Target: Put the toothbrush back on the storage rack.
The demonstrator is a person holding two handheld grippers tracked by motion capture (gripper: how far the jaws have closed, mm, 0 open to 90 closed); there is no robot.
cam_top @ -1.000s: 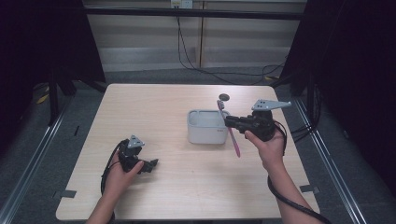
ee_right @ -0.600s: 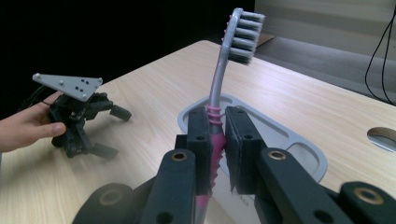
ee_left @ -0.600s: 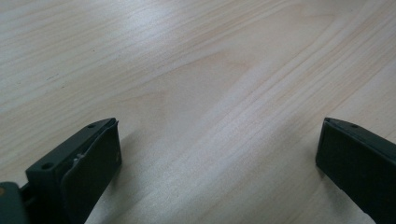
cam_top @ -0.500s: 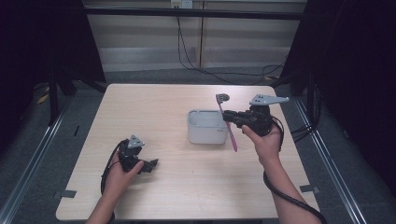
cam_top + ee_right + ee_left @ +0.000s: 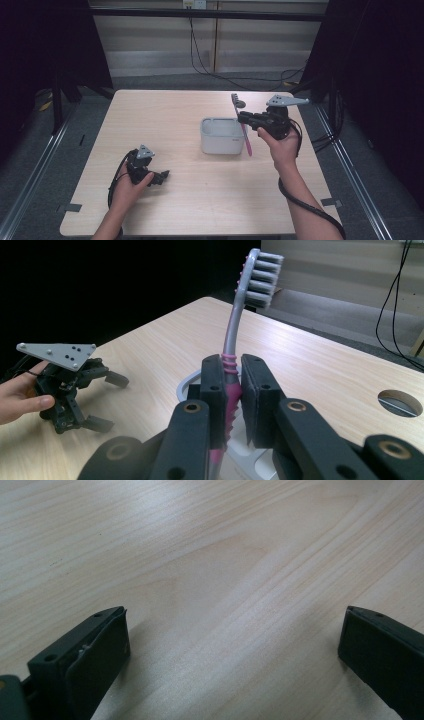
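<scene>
My right gripper [image 5: 241,118] is shut on a pink toothbrush [image 5: 247,142], held over the right edge of a white container [image 5: 220,136]. In the right gripper view the pads [image 5: 212,385] clamp the ribbed pink handle of the toothbrush [image 5: 231,340]. Its grey neck rises to a bristled head at the top, and the handle's lower end points down beside the container [image 5: 187,382]. My left gripper [image 5: 161,176] rests on the table [image 5: 165,115] at the near left, open, with bare wood between its fingers [image 5: 100,645]. It also shows far off in the right gripper view [image 5: 107,401].
A round hole [image 5: 241,104] in the tabletop lies just behind the container. The table edges drop to a dark floor with metal rails on both sides. Cables trail from both grippers toward the near edge.
My right gripper has shifted slightly toward the far side with the toothbrush, which now stands a little more upright. The left gripper has stayed put.
</scene>
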